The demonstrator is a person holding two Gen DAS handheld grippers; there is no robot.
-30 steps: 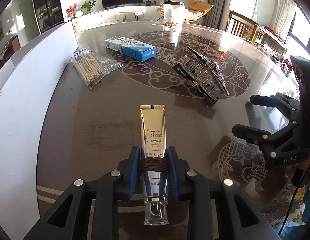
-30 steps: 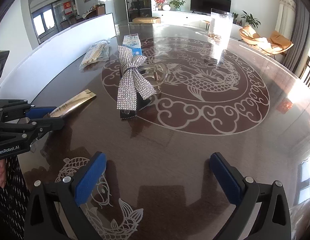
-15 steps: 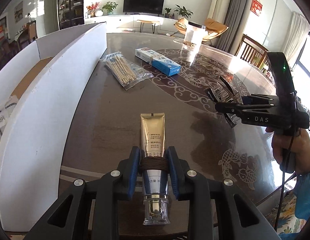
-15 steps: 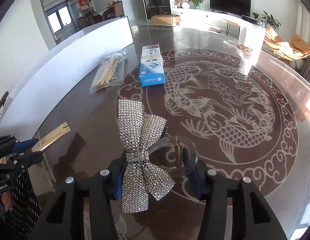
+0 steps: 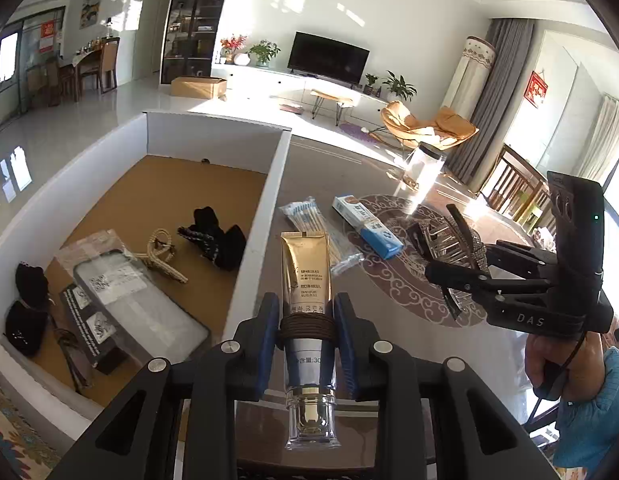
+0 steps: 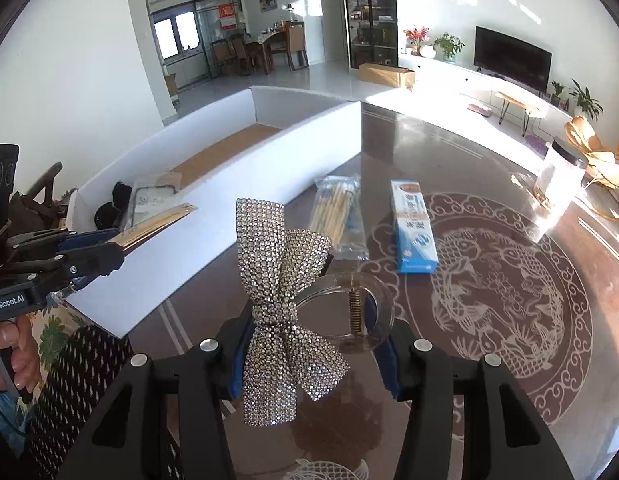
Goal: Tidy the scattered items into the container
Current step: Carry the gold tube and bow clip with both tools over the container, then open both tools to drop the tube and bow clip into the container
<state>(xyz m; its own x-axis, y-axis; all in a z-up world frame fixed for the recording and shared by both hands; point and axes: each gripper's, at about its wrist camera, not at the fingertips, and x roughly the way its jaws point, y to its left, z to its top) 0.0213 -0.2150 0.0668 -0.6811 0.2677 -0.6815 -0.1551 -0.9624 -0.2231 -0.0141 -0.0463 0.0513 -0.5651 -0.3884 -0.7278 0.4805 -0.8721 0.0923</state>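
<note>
My left gripper (image 5: 307,320) is shut on a gold cream tube (image 5: 305,272), which sticks forward over the table right beside the near wall of a white box (image 5: 271,200) with a brown floor. My right gripper (image 6: 313,344) is shut on a rhinestone bow hair claw (image 6: 277,276), held above the table. In the left wrist view the right gripper (image 5: 461,276) hangs at the right with the claw (image 5: 445,240) in it. The right wrist view shows the left gripper (image 6: 89,248) and the tube (image 6: 157,220) in front of the box (image 6: 213,248).
On the round patterned table lie a bag of cotton swabs (image 5: 321,232) (image 6: 341,216) and a blue-and-white carton (image 5: 367,226) (image 6: 413,228). A clear jar (image 5: 423,172) stands farther back. The box holds several items: black pieces, a bead string (image 5: 161,252), a wrapped pack (image 5: 133,304).
The right gripper closed on the hair claw and lifted it off the table. Both grippers rose and swung left toward the box, whose inside has come into view.
</note>
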